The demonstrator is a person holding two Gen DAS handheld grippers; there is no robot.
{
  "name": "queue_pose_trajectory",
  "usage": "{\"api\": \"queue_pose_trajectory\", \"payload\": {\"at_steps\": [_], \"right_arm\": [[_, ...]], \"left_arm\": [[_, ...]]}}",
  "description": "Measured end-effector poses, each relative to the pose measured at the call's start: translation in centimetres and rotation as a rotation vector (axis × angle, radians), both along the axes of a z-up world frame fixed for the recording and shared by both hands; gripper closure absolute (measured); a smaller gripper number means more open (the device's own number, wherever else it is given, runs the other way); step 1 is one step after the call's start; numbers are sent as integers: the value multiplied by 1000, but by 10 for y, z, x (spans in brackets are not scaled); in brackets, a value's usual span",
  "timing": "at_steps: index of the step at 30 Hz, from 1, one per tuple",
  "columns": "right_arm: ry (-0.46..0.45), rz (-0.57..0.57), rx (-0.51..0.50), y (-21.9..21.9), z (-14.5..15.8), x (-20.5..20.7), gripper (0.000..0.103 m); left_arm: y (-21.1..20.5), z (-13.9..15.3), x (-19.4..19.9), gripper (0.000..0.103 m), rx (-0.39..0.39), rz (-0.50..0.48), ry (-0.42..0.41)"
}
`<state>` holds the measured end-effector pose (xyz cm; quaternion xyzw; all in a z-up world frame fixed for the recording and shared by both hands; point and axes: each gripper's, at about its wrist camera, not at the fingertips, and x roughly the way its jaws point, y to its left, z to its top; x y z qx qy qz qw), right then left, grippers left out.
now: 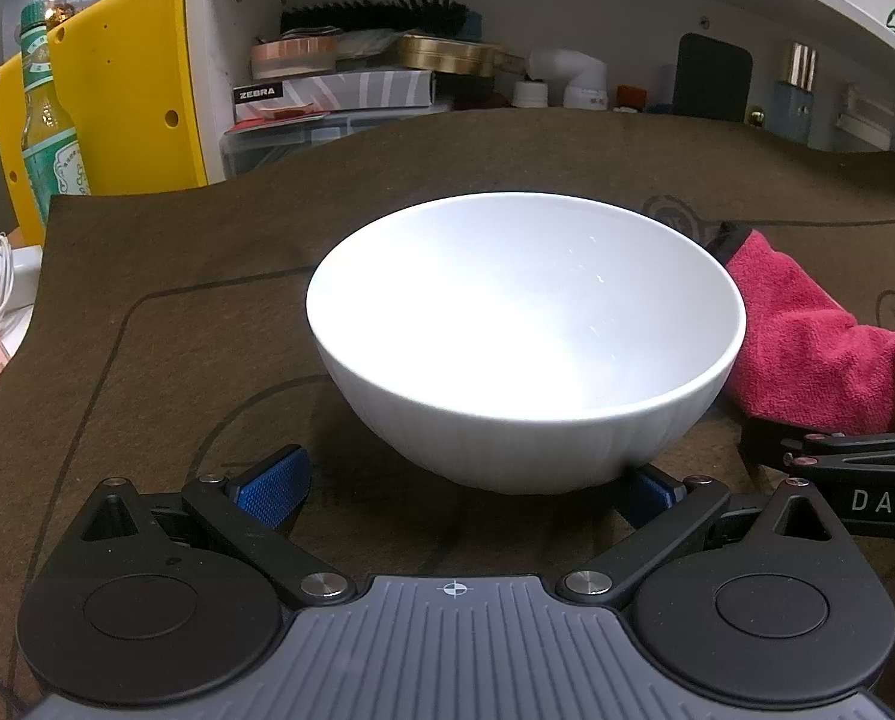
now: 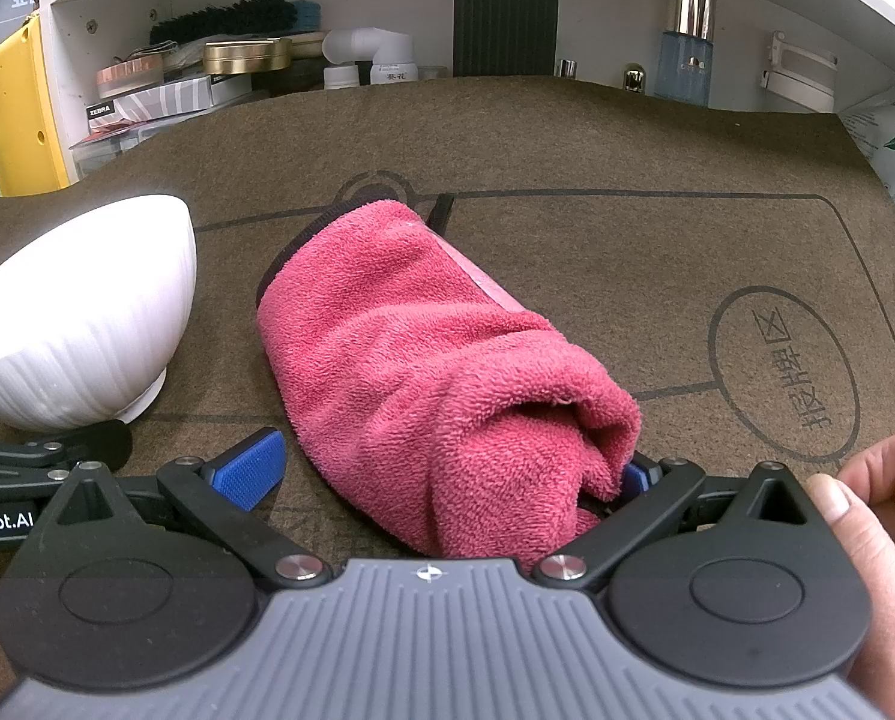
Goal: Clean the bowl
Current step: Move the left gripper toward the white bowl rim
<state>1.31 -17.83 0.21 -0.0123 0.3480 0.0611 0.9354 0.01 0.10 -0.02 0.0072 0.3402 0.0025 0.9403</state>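
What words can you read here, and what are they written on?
"ZEBRA": grey box on the shelf.
"DAS": cut off, right claw, seen from the left wrist.
"Robot.AI": start cut off, left claw, seen from the right wrist.
Upside-down characters in the mat circle, bottle label, white jar: unreadable.

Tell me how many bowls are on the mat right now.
1. The white bowl sits on the brown mat ahead of the open left gripper, left of the pink cloth. No other shows.

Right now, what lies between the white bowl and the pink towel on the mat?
Only a narrow strip of bare brown mat, seen in the right wrist view; the white bowl and the pink towel stand apart there.
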Motion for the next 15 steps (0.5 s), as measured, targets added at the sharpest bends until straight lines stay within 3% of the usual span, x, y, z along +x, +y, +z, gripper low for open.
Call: {"api": "queue_pose_trajectory", "payload": {"at_steps": [10, 15], "right_arm": [[1, 0, 0, 0, 0, 0, 0], [0, 0, -1, -1, 0, 0, 0]], "left_arm": [[9, -2, 1, 0, 1, -1, -13], [9, -19, 3, 0, 1, -18, 4]]}}
